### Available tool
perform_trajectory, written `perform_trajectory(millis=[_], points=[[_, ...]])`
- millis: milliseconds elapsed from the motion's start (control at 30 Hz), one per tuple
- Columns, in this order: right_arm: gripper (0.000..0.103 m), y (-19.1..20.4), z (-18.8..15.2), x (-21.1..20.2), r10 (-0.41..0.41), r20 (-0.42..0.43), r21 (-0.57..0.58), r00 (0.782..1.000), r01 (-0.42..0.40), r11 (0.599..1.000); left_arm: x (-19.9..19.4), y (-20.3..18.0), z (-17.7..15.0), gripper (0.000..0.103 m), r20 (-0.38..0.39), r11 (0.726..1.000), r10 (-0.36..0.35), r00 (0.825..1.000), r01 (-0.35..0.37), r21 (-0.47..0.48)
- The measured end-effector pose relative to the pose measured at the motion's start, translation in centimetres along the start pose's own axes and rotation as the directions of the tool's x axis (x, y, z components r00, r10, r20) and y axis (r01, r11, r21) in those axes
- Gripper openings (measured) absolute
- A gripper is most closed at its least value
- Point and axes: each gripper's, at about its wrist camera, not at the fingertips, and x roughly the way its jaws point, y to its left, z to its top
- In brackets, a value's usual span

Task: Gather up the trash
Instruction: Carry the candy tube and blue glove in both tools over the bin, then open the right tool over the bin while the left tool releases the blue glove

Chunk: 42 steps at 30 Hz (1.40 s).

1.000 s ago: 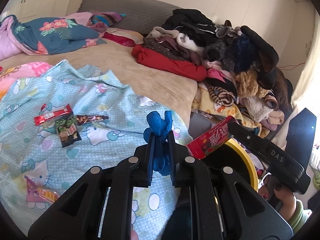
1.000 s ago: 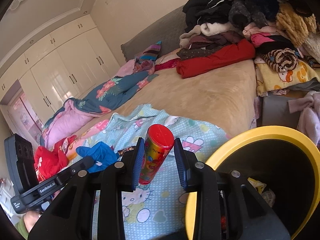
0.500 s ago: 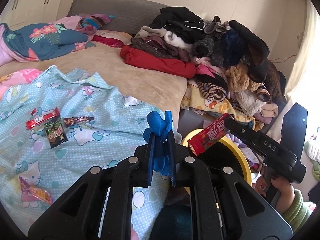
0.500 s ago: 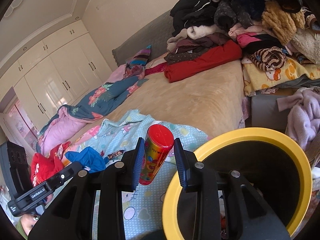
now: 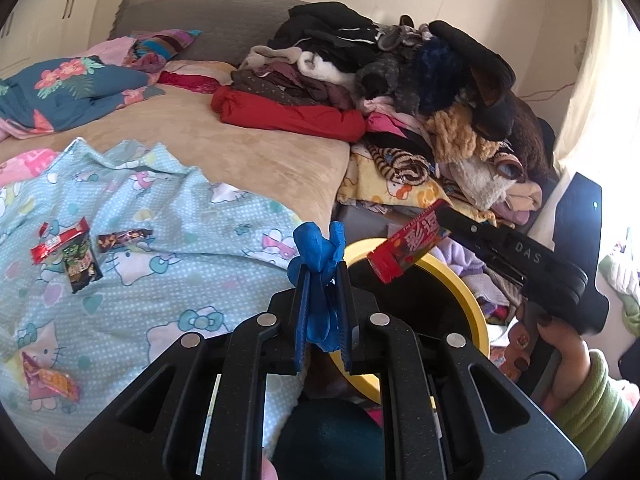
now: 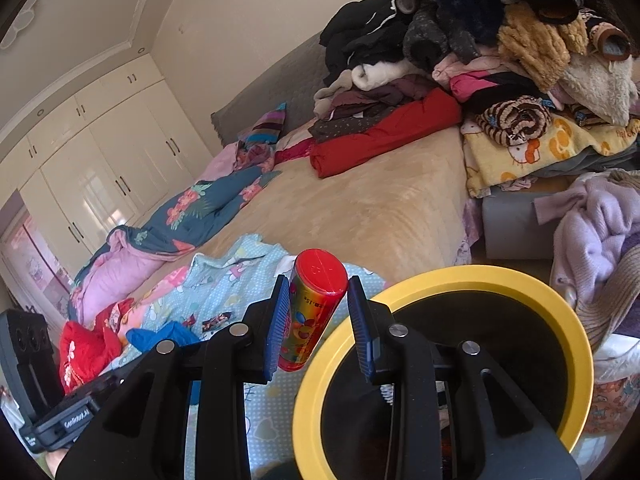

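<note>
My left gripper (image 5: 322, 280) is shut on a crumpled blue glove (image 5: 318, 252), held beside the left rim of a yellow-rimmed black trash bin (image 5: 476, 308). My right gripper (image 6: 318, 300) is shut on a red candy tube (image 6: 314, 308), held over the bin's left rim (image 6: 316, 364). The tube (image 5: 408, 246) and the right gripper also show in the left wrist view, above the bin. Several snack wrappers (image 5: 82, 264) lie on the light blue Hello Kitty blanket (image 5: 168, 280) at left, and one more wrapper (image 5: 50, 378) lies nearer.
A tall pile of clothes (image 5: 400, 80) covers the bed's right side behind the bin. A red garment (image 5: 288, 114) lies on the tan bedspread (image 5: 240, 152). A lilac sweater (image 6: 592, 232) hangs right of the bin. White wardrobes (image 6: 100, 172) stand far left.
Both grippers have moved right toward the bin with their loads. The bin fills more of both views and the tube now hangs over its rim.
</note>
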Motion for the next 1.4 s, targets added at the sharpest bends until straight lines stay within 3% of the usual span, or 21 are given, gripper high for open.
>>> perform_trajectory(millis=[833, 1400], points=[[0.029, -3.5, 0.5, -1.9, -0.1, 0.029, 0.025, 0.995, 0.1, 0.995, 1.7, -4.1, -2.3, 0.008, -0.058, 0.994, -0.081, 0.995, 0.085, 0.071], [0.029, -6.7, -0.2, -0.8, -0.178, -0.016, 0.075, 0.984, 0.178, 0.981, 3.8, -5.3, -3.9, 0.008, -0.113, 0.989, -0.108, 0.988, 0.119, 0.093]])
